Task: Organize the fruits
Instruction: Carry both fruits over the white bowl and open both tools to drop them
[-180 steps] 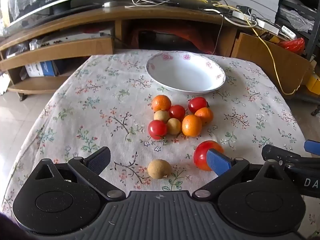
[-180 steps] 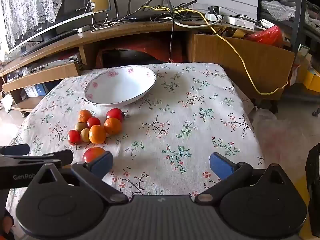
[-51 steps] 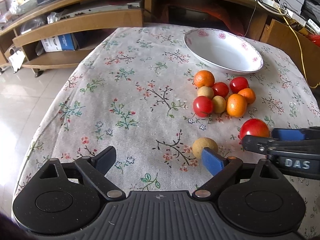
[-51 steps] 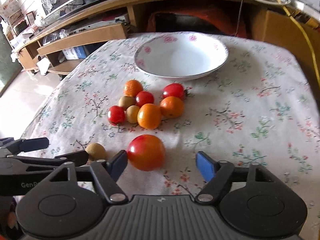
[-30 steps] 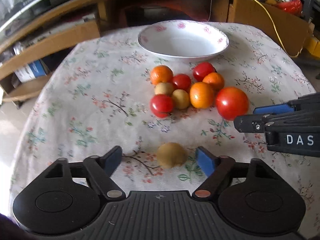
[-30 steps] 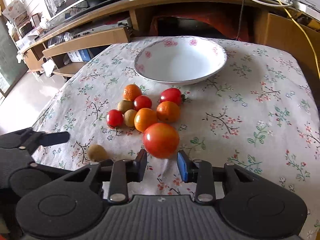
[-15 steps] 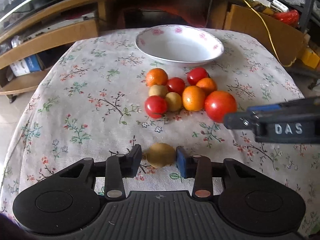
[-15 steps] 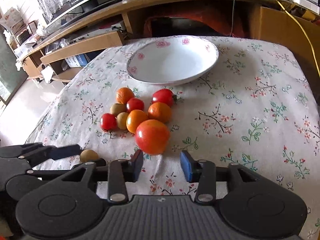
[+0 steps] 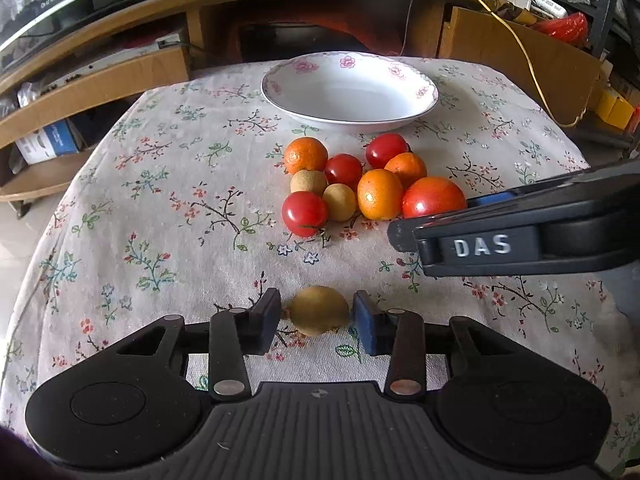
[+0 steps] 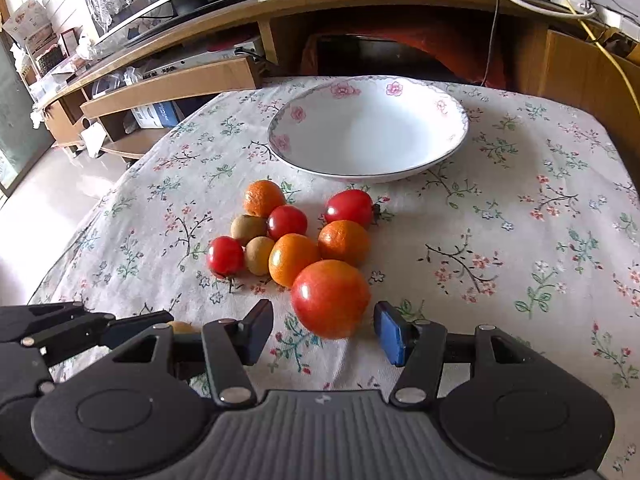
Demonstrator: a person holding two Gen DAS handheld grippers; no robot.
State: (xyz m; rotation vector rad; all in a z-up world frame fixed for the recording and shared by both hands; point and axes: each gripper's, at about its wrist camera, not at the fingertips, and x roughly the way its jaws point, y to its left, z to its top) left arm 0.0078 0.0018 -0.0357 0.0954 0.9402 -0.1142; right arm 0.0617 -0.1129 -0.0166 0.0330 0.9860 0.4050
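Two wrist views of a worktop (image 9: 168, 216) under a floral cloth. Hidden or cut off: in the right view the brown fruit (image 10: 182, 327) shows only as a sliver behind the left tongs (image 10: 120, 330); in the left view the right tongs (image 9: 520, 236) cross the frame and cover the lower edge of the big tomato (image 9: 434, 197). Whether that tomato touches the nearest orange (image 10: 294, 259) cannot be told. Left tongs (image 9: 318, 316): jaws narrow, having just eased slightly apart, with the brown fruit (image 9: 319, 310) lying on the cloth between the pads; small gaps show on both sides, so no grip. Right tongs (image 10: 326, 330): jaws moderately apart, having just been opening, with the big tomato (image 10: 330, 298) resting on the cloth between them and clear of both pads. The remaining small fruit cluster (image 9: 344, 180) sits just before the empty bowl (image 9: 350, 90) at the far side.
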